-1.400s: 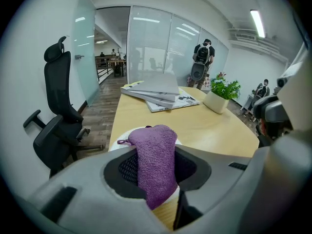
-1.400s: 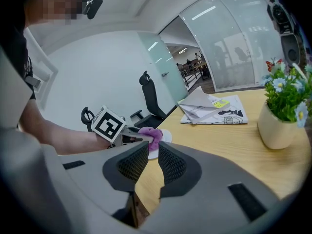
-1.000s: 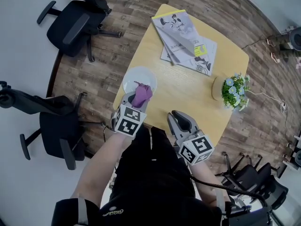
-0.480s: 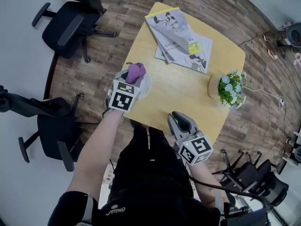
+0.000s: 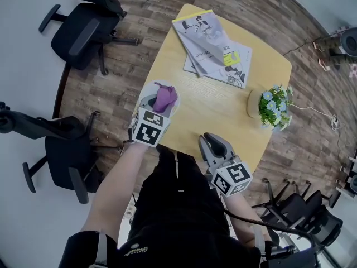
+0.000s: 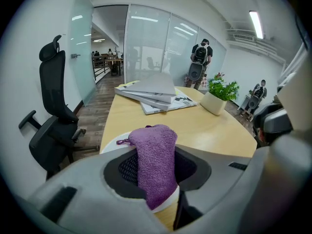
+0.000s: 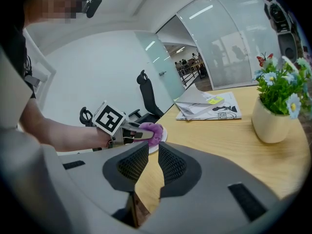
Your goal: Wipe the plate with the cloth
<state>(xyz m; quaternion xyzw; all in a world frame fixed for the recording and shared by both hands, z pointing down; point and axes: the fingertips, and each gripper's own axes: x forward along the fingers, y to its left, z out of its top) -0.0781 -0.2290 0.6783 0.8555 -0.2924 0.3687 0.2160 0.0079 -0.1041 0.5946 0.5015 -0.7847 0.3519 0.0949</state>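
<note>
A pale wooden table (image 5: 223, 113) with rounded corners is set on a plank-patterned floor (image 5: 120, 66). Black office chairs (image 5: 83, 29) are parked off its left side, and glass partitions (image 6: 146, 48) are seen beyond it. A stack of printed booklets (image 5: 215, 52) is laid at the far end, and a potted plant (image 5: 273, 106) with small flowers is placed near the right edge.

The round white plate (image 6: 111, 141) is found at the table's near left edge. The left tool (image 5: 159, 101) is clenched on the purple cloth (image 6: 155, 155), whose folded end bulges past the jaws and rests on the plate. The right tool (image 7: 153, 146) is held low at the near edge of the table, well apart from the plate. Its jaws are parted by a narrow gap and nothing is gripped between them.

Compared with half a second ago, the cloth has been drawn back across the plate toward the person, while the right tool is found where it was.

The cloth is a nubby, looped weave with a thin loop at one corner. The plate is smooth and glossy, and the dark pads (image 7: 130, 164) are cross-ridged.
</note>
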